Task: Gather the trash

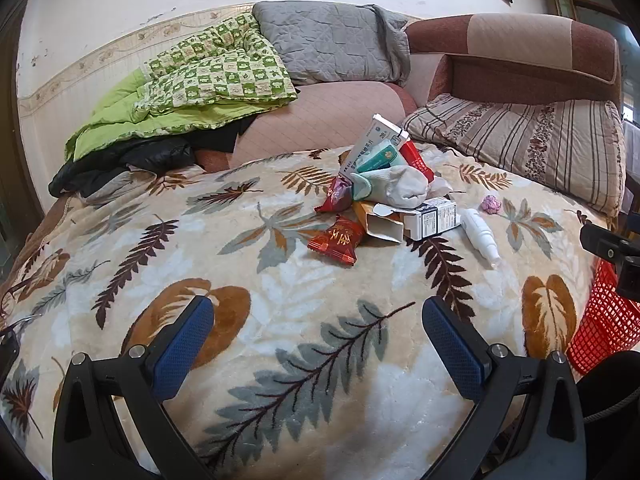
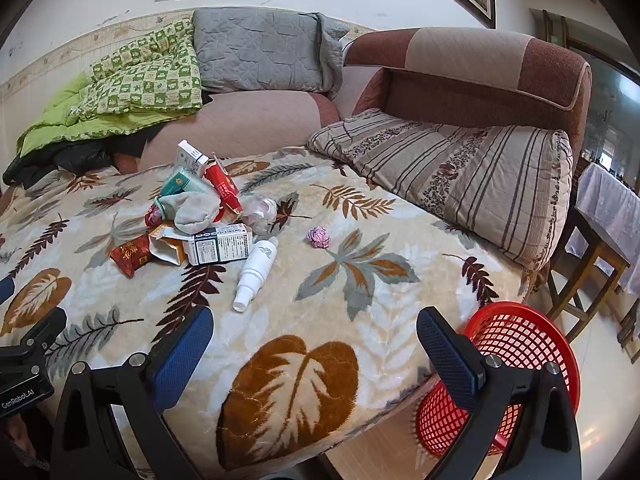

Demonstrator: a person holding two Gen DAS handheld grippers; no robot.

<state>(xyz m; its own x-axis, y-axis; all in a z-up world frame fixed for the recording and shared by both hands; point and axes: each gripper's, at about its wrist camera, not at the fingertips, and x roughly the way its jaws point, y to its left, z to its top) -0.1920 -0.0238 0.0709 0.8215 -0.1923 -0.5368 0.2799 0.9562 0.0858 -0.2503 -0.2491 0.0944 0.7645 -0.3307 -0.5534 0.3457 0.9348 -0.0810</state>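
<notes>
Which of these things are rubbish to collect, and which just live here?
For the job: red snack packet, white spray bottle, crumpled purple wrapper, medicine boxes, red mesh basket.

Just lying about: green quilt, grey pillow, striped cushion.

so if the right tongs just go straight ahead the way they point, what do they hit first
Probably the leaf-print blanket itself: the open right tongs aim at bare fabric. Further along that line lies the small purple crumpled wrapper, with the white spray bottle just left of it. Depth is hard to judge here.
</notes>
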